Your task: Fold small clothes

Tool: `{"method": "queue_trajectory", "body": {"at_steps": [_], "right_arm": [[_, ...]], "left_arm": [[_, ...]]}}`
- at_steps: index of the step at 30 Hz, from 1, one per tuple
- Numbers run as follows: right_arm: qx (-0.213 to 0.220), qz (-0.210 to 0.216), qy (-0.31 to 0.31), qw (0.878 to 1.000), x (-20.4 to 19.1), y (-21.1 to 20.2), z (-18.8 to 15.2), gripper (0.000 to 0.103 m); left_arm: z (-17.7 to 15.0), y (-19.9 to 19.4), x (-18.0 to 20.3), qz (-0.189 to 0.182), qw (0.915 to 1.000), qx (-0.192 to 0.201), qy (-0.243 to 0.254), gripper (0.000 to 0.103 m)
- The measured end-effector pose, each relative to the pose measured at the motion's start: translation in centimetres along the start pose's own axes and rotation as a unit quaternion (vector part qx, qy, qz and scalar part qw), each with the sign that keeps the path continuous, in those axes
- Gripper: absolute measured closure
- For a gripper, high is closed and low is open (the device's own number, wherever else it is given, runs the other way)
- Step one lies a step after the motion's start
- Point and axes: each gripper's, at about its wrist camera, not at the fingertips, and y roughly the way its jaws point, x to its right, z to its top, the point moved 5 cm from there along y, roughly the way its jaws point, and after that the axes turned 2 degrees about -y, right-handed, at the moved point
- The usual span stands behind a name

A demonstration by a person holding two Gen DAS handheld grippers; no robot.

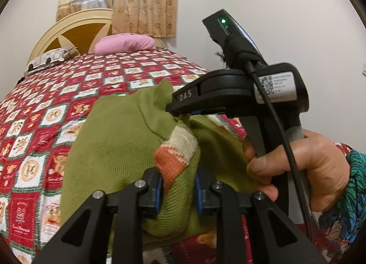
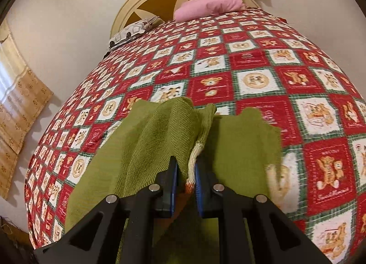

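1. Green knit, a small sweater (image 1: 119, 140), hung bunched between my two claws over the near end of the quilt (image 1: 45, 103).
2. My left claw (image 1: 178, 193) was clamped narrow on a striped cuff (image 1: 177, 149) and the green rib around it.
3. My right claw (image 2: 185, 186) pinched the other cuff (image 2: 193, 163) nearly edge-on, also narrow.
4. Risk, as I judged it: the thin cuff could slide out of the right pads, since little cloth sat between them; the sweater would then drop crumpled.
5. Hidden: the sweater's lower hem, cut off below both views, and its body, too bunched to read.
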Motion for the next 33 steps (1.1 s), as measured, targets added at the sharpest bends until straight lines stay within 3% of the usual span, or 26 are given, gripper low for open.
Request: {"method": "queue_trajectory", "body": {"at_steps": [12,15,24,25,29,31,33], "right_arm": [[0.000,-0.024,0.004,1.000,4.8,-1.8,-0.2,0.089],[0.005,-0.039,0.001,0.999,5.8,-2.1,0.0,0.094],[-0.005,-0.030,0.030,0.999,8.2,-1.8,-1.3,0.096],[-0.006,-0.033,0.034,0.999,8.5,-1.9,-1.5,0.096],[0.000,-0.038,0.069,0.997,10.1,-4.1,-2.6,0.096],[0.020,-0.023,0.097,0.995,10.9,-6.4,-3.5,0.096],[0.040,-0.016,0.112,0.993,11.1,-8.8,-4.6,0.092]], "left_arm": [[0.1,1.8,4.4,-0.027,0.9994,-0.014,0.017,0.082],[0.2,2.2,4.9,-0.034,0.9992,-0.016,0.012,0.082],[-0.5,3.1,6.8,-0.038,0.9986,-0.026,0.027,0.082],[-0.5,2.9,6.8,-0.043,0.9984,-0.027,0.025,0.078],[-1.1,0.8,6.4,-0.095,0.9950,-0.026,0.019,0.034],[-2.0,-1.7,5.7,-0.097,0.9947,-0.006,0.034,0.025],[-2.9,-3.4,4.9,-0.096,0.9946,-0.003,0.039,0.025]]}}
